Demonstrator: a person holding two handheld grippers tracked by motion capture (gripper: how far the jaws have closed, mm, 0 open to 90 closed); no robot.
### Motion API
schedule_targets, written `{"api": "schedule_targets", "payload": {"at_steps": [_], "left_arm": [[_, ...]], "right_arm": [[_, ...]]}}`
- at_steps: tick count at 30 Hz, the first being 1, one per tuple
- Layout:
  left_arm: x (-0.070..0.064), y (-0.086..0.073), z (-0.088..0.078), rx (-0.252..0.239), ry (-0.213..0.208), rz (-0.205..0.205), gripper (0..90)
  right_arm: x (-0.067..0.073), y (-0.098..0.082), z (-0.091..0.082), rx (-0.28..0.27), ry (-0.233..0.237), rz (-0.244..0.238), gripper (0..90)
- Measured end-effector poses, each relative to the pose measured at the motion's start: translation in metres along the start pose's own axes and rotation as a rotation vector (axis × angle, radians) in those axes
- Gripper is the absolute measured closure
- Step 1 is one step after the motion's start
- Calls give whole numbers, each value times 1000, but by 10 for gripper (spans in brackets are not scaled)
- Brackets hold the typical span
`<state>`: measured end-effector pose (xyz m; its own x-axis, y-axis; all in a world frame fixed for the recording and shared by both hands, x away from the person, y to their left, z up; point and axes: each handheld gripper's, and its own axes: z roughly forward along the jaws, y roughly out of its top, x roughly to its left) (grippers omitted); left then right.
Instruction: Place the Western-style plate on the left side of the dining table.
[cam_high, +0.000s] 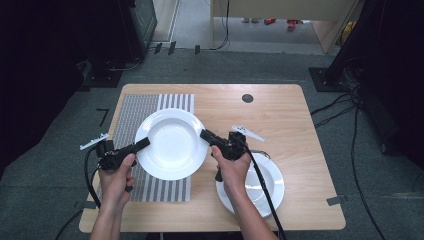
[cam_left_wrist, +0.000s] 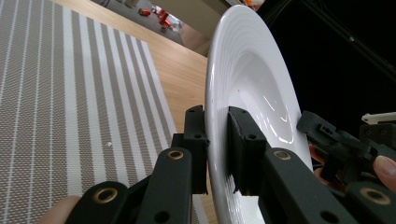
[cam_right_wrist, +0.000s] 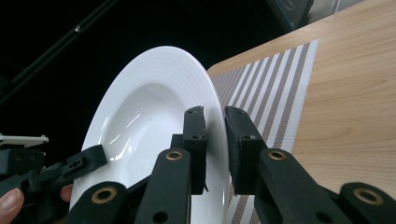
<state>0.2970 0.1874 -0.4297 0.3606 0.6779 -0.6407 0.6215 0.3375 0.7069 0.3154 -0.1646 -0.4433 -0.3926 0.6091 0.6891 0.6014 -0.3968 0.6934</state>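
A white deep plate (cam_high: 172, 142) hangs over the striped placemat (cam_high: 136, 112), held by both grippers at opposite rims. My left gripper (cam_high: 144, 144) is shut on its left rim; in the left gripper view the plate (cam_left_wrist: 247, 74) stands edge-on between the jaws of that gripper (cam_left_wrist: 217, 140). My right gripper (cam_high: 206, 135) is shut on the right rim; in the right gripper view the plate (cam_right_wrist: 144, 121) sits clamped in the gripper (cam_right_wrist: 215, 140), with the placemat (cam_right_wrist: 271, 93) beyond. A second white plate (cam_high: 262, 192) lies on the table under my right forearm.
The wooden table (cam_high: 280, 115) has a round dark cable hole (cam_high: 247, 98) near its far edge. Cables trail from both grippers toward the near edge. Dark equipment and cables stand on the floor at left and right.
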Motion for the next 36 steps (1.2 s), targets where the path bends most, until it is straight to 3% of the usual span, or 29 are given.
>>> {"api": "schedule_targets", "payload": {"at_steps": [11,20,36], "left_arm": [[20,6,-2,-11,25,-25,789],[35,11,-1,-18,51,-46,780],[66,11,9,-6,100,-93,769]], "right_arm": [[2,3,25,33,2,-10,807],[6,10,48,62,-6,-52,805],[-1,10,84,116,-37,-57,803]]}}
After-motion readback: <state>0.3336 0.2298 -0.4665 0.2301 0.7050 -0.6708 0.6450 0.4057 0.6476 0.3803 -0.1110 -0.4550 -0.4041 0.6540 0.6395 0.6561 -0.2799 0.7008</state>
